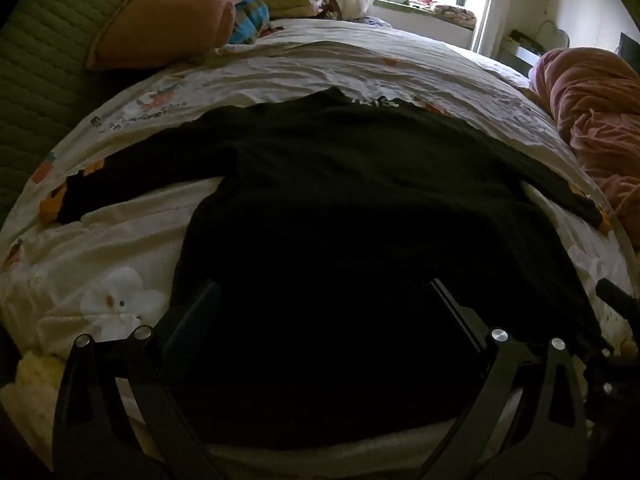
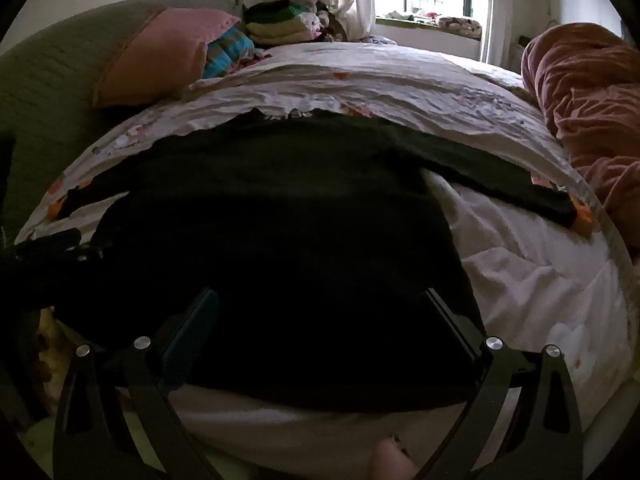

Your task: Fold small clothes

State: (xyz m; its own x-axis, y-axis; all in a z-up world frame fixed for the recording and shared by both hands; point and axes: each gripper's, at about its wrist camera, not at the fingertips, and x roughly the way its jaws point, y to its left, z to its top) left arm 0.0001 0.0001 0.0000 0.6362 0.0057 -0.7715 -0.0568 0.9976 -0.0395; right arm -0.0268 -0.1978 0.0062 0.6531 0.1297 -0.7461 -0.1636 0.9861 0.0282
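Both grippers (image 1: 320,292) (image 2: 320,300) wide open, empty, over black shirt (image 1: 360,184); pink pillow (image 1: 168,12) behind.

A black sweater (image 1: 340,184) lies on a white cartoon-printed sheet (image 1: 304,68) (pink pillow (image 1: 168,12), green headboard (image 1: 36,72)).

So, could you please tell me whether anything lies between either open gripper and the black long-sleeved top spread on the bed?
Nothing visible does. The left gripper and the right gripper both hang open directly over the lower part of the black long-sleeved top, which lies flat and uncovered on the floral bedsheet. The pink pillow and rust blanket sit well aside.
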